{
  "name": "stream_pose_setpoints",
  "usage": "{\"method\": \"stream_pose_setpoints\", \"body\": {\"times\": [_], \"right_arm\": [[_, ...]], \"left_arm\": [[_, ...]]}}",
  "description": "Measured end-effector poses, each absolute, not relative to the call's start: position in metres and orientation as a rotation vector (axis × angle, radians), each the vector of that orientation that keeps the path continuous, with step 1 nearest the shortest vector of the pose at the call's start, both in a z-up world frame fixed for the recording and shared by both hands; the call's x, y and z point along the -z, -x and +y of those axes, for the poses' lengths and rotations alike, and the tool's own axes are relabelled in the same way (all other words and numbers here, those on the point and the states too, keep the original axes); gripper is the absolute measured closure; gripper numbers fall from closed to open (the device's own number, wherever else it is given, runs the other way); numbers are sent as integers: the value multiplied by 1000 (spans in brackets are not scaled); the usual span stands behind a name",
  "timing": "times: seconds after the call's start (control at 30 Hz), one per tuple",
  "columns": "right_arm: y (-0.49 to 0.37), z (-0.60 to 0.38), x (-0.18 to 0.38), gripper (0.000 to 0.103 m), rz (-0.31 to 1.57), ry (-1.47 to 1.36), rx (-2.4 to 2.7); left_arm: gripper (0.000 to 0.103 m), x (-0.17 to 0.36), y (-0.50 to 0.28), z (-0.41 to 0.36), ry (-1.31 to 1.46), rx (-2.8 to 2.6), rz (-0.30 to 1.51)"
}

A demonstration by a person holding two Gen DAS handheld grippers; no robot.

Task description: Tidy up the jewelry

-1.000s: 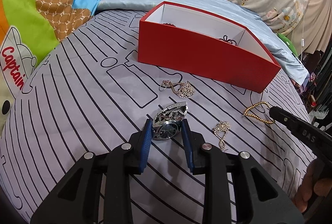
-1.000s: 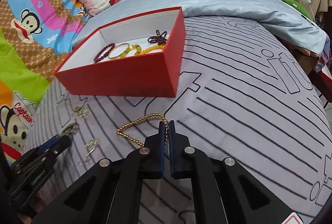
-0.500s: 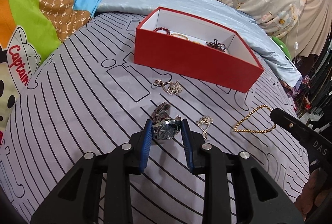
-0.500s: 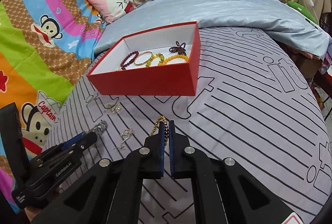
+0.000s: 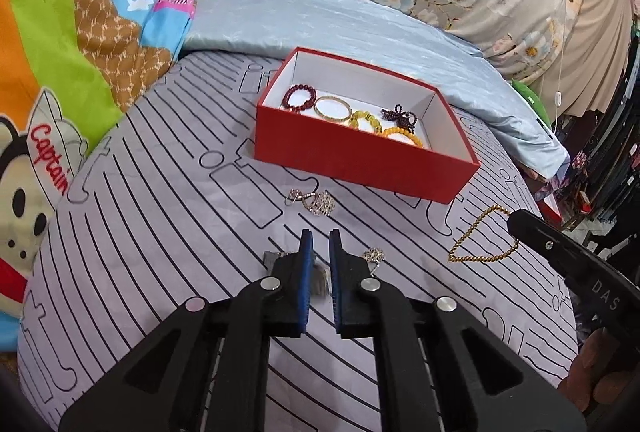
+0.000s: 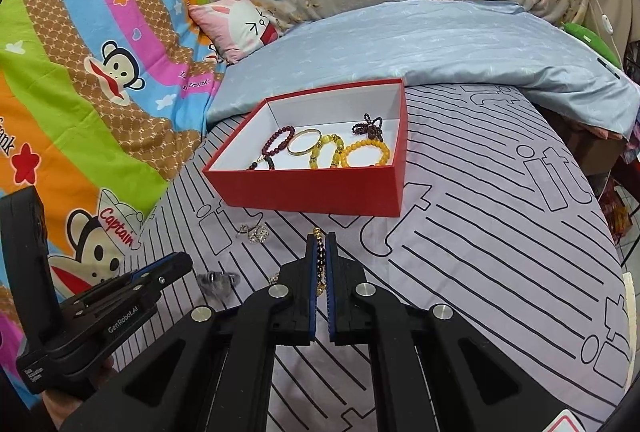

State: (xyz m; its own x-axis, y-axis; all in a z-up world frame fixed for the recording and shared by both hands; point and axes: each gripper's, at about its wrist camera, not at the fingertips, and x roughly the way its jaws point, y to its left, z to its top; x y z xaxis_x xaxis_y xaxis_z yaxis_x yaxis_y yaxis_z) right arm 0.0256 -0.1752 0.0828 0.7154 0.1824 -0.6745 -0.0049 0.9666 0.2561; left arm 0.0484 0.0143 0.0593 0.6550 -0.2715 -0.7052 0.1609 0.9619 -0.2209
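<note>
A red box [image 5: 360, 162] [image 6: 312, 188] lies on the striped grey sheet with several bead bracelets and a gold bangle inside. My left gripper [image 5: 321, 238] [image 6: 180, 265] hovers above the sheet, its jaws closing to a narrow gap with nothing pressed between the pads. The silver watch [image 5: 318, 278] [image 6: 216, 282] is a grey blur just below its fingers. My right gripper [image 6: 320, 238] [image 5: 516, 226] is shut on a gold bead bracelet [image 6: 319, 256] [image 5: 480, 246], which dangles from its tip above the sheet.
Two small silver pieces lie on the sheet: one near the box front [image 5: 316, 202] [image 6: 254, 232], one beside my left fingers [image 5: 374, 255]. A pale blue quilt [image 6: 440, 44] and a pink pillow [image 6: 240, 24] sit behind the box. The bed edge drops off at the right.
Both grippers rose, so the box interior shows. The left jaws narrowed and the watch slid out from between them. The right gripper lifted the gold bracelet off the sheet.
</note>
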Motion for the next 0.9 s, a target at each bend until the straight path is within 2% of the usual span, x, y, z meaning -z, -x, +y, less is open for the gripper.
{"method": "stream_pose_setpoints", "body": {"times": [0.27, 0.3, 0.33, 0.37, 0.4, 0.47, 0.53, 0.9], "right_arm": [[-24, -178, -75, 99, 788, -246, -87], [-24, -180, -73, 99, 793, -250, -84], [-23, -181, -71, 99, 796, -252, -83], [-23, -182, -69, 99, 801, -255, -82], [-22, -182, -67, 99, 805, -257, -81], [-22, -182, -63, 99, 815, -261, -82], [-23, -181, -58, 99, 826, -264, -83], [-23, -179, -52, 99, 843, -269, -85]], "left_arm": [[93, -50, -49, 24, 154, 226, 843], [86, -45, -47, 27, 152, 220, 854], [73, -40, -45, 30, 147, 210, 865], [67, -35, -42, 32, 144, 198, 876], [61, -31, -39, 33, 147, 192, 881], [59, -23, -35, 35, 149, 191, 903], [49, -19, -34, 34, 145, 184, 911], [48, -3, -47, 4, 126, 208, 933]]}}
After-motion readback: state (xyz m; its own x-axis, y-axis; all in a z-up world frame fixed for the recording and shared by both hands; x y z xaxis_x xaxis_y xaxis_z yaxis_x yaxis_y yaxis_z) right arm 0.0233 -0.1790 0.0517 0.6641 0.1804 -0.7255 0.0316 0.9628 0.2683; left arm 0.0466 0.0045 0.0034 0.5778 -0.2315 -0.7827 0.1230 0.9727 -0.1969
